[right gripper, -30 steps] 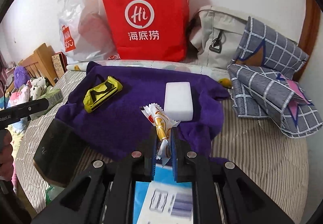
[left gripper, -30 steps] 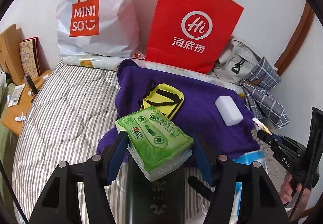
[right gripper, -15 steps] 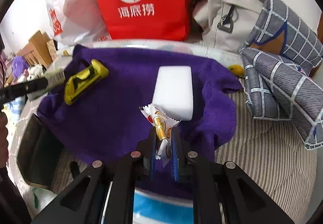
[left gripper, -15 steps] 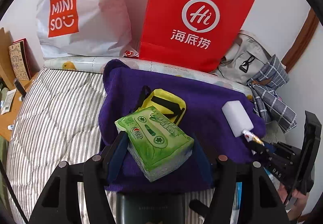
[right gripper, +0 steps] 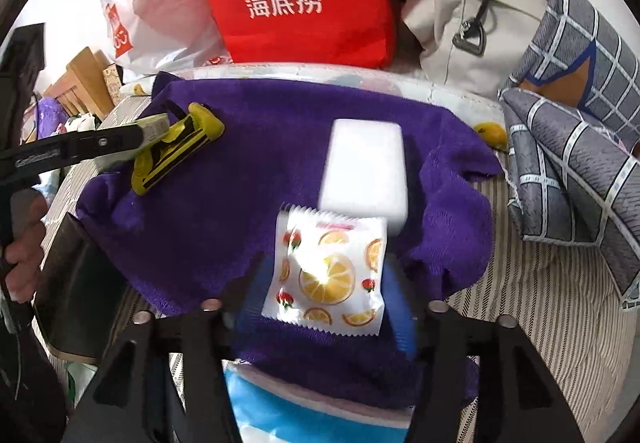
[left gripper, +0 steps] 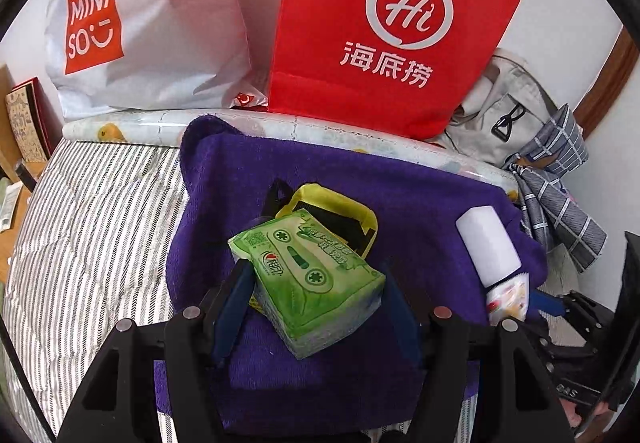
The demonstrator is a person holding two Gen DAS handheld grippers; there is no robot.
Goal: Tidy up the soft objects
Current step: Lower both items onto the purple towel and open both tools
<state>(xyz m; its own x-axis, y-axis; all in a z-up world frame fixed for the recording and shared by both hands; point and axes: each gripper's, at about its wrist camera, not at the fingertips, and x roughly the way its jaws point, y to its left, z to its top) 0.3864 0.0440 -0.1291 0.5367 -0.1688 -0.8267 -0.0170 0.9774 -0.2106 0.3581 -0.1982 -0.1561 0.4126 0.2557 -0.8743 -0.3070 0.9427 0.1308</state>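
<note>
A purple towel [left gripper: 400,195] [right gripper: 248,211] is spread on the striped bed. My left gripper [left gripper: 316,275] is shut on a green tissue pack [left gripper: 308,275], held tilted just above the towel and overlapping a yellow-and-black pouch [left gripper: 340,211] [right gripper: 176,151]. My right gripper [right gripper: 326,283] has its jaws opening. A white sachet with an orange-slice print [right gripper: 328,275] [left gripper: 506,299] lies flat on the towel between its fingers, free of the pads. The sachet's far edge touches a white sponge block [right gripper: 366,171] [left gripper: 488,243].
Along the wall stand a red paper bag [left gripper: 392,27], a white Miniso bag [left gripper: 144,27], a beige bag [right gripper: 472,19] and grey checked cloth [right gripper: 568,171]. A blue-and-white pack [right gripper: 304,403] lies below the right gripper. A dark flat object [right gripper: 76,283] sits at the towel's left.
The right jaws have opened and the sachet, pinched upright before, now lies flat by the sponge. The left gripper carried the green pack farther over the towel, toward the yellow pouch.
</note>
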